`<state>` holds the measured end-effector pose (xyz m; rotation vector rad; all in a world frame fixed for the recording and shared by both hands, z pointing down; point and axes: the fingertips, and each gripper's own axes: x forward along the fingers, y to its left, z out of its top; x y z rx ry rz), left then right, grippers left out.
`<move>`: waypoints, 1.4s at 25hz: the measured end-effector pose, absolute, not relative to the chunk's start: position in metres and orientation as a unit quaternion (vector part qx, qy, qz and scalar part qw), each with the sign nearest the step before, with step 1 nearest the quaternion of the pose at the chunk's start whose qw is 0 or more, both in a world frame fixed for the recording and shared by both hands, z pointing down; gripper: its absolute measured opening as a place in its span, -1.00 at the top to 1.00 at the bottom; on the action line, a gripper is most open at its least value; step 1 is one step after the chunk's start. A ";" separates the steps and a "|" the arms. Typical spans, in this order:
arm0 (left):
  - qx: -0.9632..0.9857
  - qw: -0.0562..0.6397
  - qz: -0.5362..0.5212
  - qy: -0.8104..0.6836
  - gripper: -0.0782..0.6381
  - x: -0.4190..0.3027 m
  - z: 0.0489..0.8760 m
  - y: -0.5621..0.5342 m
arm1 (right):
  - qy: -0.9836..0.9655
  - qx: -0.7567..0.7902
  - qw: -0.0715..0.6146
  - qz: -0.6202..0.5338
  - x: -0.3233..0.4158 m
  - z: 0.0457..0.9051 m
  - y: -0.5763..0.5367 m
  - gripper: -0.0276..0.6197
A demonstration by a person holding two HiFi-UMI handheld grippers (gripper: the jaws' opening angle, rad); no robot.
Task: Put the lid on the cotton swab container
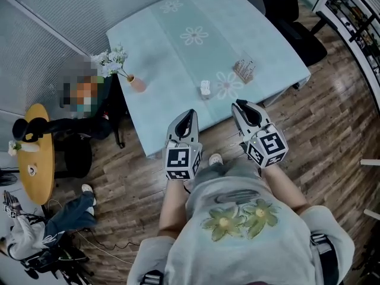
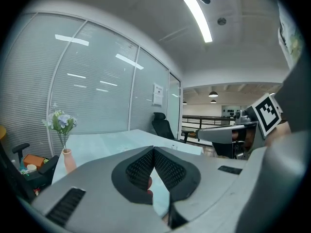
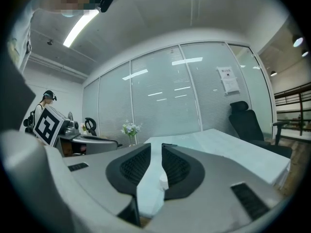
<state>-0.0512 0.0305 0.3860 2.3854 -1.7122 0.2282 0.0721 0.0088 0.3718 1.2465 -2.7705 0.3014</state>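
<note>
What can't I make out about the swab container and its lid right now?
- Small white object on the pale green tablecloth: too small in the head view to tell lid from container.
- Small clear box of sticks: too small there to see if it's open.
- Right gripper view: the black fingers cover part of that white object.

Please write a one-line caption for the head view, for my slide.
Left claw shut and right claw open, both empty, near the edge of the table with a flower vase.
</note>
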 end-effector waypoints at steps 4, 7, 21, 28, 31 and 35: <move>0.809 0.101 0.079 -0.573 0.67 -0.057 0.393 0.023 | -0.902 0.417 0.046 0.100 0.071 0.375 0.000 0.50; 0.809 0.108 0.079 -0.572 0.44 -0.057 0.399 0.020 | -0.904 0.413 0.048 0.104 0.070 0.378 -0.003 0.44; 0.805 0.118 0.176 -0.554 -0.05 -0.052 0.463 -0.015 | -0.904 0.401 0.064 0.132 0.057 0.406 -0.057 0.22; 0.805 0.138 0.209 -0.538 -0.05 -0.048 0.500 -0.043 | -0.896 0.409 0.075 0.160 0.054 0.427 -0.091 0.22; 0.806 0.146 0.225 -0.528 -0.05 -0.043 0.515 -0.051 | -0.892 0.407 0.081 0.179 0.054 0.439 -0.099 0.22; 0.802 0.154 0.241 -0.524 -0.05 -0.042 0.534 -0.062 | -0.892 0.396 0.088 0.199 0.048 0.453 -0.109 0.22</move>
